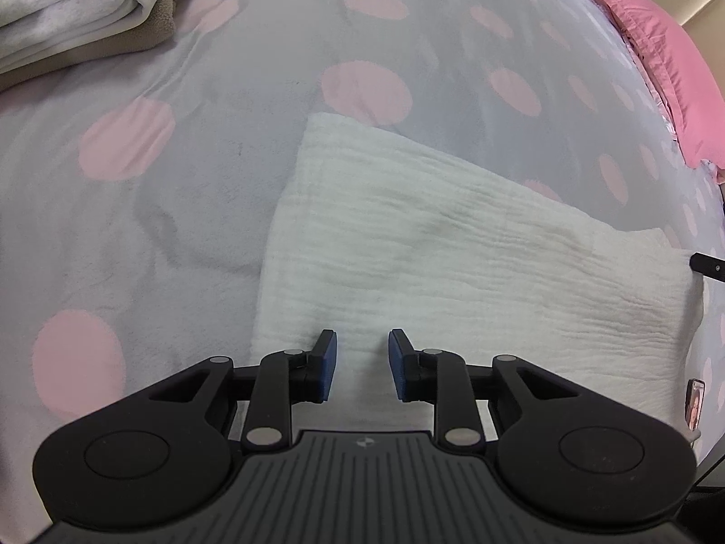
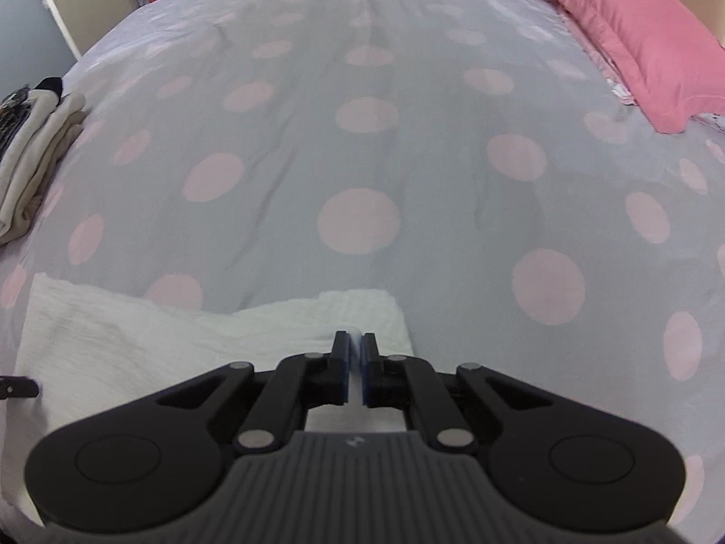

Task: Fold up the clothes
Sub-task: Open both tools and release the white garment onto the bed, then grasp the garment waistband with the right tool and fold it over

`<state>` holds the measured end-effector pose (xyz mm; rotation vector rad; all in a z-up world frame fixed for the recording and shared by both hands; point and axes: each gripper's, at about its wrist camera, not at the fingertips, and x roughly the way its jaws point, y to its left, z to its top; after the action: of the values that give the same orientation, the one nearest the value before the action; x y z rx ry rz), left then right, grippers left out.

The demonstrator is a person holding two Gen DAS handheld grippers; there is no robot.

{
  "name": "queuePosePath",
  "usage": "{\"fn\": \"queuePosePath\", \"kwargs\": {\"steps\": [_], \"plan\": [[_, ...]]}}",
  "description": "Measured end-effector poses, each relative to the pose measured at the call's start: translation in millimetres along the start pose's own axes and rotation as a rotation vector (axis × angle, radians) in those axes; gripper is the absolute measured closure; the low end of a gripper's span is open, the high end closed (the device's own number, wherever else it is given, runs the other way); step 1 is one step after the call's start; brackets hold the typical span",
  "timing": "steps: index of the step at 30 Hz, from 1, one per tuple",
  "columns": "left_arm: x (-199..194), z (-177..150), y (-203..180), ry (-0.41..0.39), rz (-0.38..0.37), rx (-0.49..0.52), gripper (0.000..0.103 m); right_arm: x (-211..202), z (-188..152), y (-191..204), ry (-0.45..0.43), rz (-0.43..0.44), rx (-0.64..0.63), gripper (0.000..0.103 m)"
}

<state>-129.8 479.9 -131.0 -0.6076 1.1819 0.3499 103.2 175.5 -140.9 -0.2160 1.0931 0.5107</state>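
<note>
on the polka-dot duvet [image 2: 362, 158], i am pinching the right edge of the folded white muslin cloth [image 1: 453, 249] in my right claw [image 2: 356, 362] while my left claw [image 1: 361, 362] is hovering released over its near edge, probably mid-fold.

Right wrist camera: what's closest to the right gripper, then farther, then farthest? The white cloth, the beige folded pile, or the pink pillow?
1. White cloth: pinched in the right gripper.
2. Beige folded pile: left edge.
3. Pink pillow: far right corner.
</note>
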Motion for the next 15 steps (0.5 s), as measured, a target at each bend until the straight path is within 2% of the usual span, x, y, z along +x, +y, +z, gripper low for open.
{"fn": "queuePosePath", "kwargs": {"steps": [2,3,5,9,11,13,15], "plan": [[-0.8,-0.1,1.1,-0.001,0.004,-0.003,0.080,0.0,0.6,-6.0,-0.002,-0.023,0.016,0.076],[-1.4,-0.7,1.9,-0.003,0.005,-0.005,0.080,-0.1,1.0,-9.1,-0.004,-0.035,0.024,0.072],[-2.5,-1.9,3.8,-0.005,0.010,-0.012,0.080,-0.1,1.6,-15.1,-0.006,-0.058,0.041,0.072],[-7.4,-5.2,9.2,-0.015,0.017,-0.023,0.080,-7.6,-12.0,-40.8,0.013,0.036,0.140,0.041],[-11.2,-7.0,12.0,-0.021,0.020,-0.026,0.080,-10.4,-19.7,-48.9,0.022,0.065,0.160,0.035],[-15.0,-9.3,14.8,-0.027,0.026,-0.029,0.080,-12.5,-28.9,-54.2,0.037,0.085,0.155,0.023],[-18.5,-11.9,17.5,-0.032,0.038,-0.030,0.080,-12.0,-41.1,-58.3,0.055,0.093,0.151,0.022]]}}
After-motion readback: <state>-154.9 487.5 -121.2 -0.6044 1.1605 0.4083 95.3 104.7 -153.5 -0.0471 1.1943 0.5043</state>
